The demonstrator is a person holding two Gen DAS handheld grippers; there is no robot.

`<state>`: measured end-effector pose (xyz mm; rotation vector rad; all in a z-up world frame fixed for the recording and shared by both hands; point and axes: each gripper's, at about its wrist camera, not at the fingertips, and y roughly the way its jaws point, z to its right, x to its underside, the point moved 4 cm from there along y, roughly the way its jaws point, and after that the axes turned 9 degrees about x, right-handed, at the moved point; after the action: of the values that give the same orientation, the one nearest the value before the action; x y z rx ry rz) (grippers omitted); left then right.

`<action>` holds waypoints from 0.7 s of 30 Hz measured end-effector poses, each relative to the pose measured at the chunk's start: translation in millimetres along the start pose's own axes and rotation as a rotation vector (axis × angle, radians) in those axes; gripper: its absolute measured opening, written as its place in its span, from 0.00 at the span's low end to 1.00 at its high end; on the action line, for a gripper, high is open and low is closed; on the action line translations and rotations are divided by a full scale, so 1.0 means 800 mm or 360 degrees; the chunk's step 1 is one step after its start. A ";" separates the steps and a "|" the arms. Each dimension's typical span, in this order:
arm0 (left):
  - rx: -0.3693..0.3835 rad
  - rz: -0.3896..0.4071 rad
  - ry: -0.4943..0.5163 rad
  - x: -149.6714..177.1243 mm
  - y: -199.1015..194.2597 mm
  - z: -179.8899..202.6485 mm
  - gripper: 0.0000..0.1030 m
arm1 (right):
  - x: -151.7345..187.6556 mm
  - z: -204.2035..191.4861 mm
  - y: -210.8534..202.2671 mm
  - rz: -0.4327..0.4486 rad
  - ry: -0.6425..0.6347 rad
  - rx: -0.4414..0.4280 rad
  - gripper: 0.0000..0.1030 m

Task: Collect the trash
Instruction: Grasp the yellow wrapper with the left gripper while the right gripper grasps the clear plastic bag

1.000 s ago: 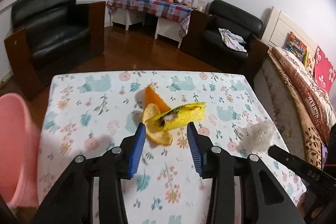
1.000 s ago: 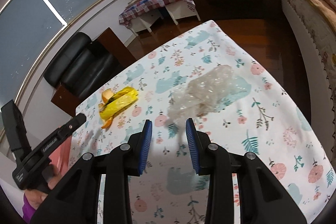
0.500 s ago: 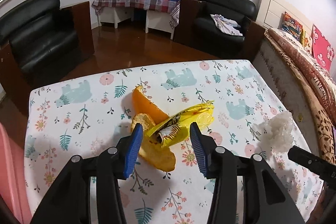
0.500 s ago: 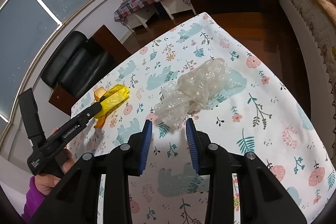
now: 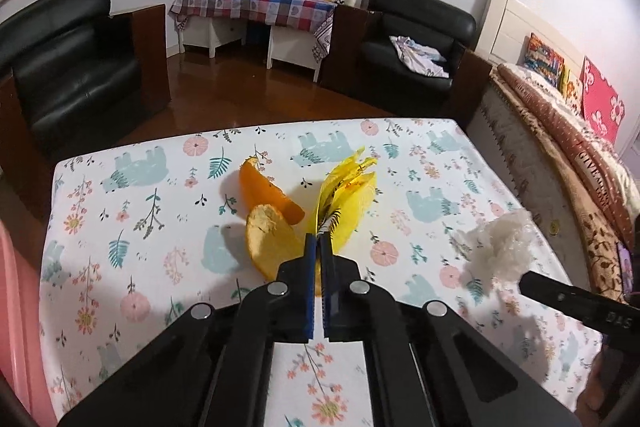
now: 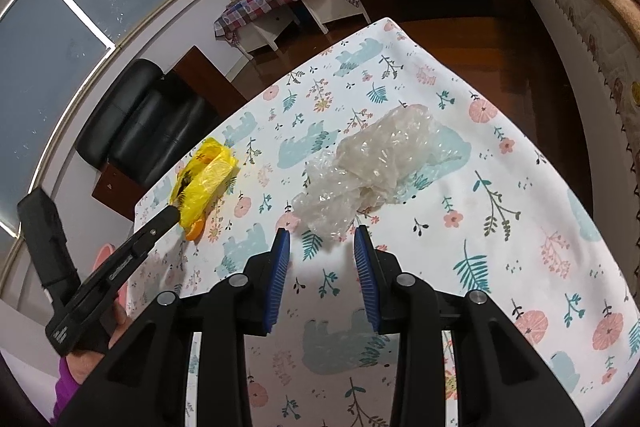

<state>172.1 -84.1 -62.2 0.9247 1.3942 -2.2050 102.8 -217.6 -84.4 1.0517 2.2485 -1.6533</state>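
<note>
A yellow snack wrapper stands up from the flowered tablecloth, pinched at its near end by my left gripper, which is shut on it. Two orange peels lie just left of the wrapper. In the right wrist view the left gripper shows from the side with the yellow wrapper in its tips. A crumpled wad of clear plastic lies ahead of my right gripper. That gripper is open, and the wad's near end reaches its fingertips without the pads pressing on it.
A pink bin stands off the table's left edge. Beyond the table are black armchairs, a checked side table and a bed along the right. The right gripper's body juts in near the plastic wad.
My left gripper moved forward and down over the yellow wrapper and shut on it; the wrapper now stands up. The right gripper edged closer to the plastic wad, still open.
</note>
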 end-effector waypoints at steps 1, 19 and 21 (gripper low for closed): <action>0.0009 0.0010 -0.0005 0.001 -0.006 0.001 0.01 | 0.001 0.000 0.000 -0.0005 0.0010 -0.0009 0.33; 0.0088 0.0088 -0.0066 0.040 -0.086 0.017 0.01 | -0.023 0.013 0.019 0.0018 0.0289 0.0003 0.33; 0.0082 0.0104 -0.0073 0.044 -0.096 0.018 0.01 | -0.022 0.015 0.021 0.0019 0.0296 0.0005 0.33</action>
<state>95.2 -61.9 -32.3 0.9178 1.2743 -2.2086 123.3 -233.8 -93.2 1.2657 2.3465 -1.6155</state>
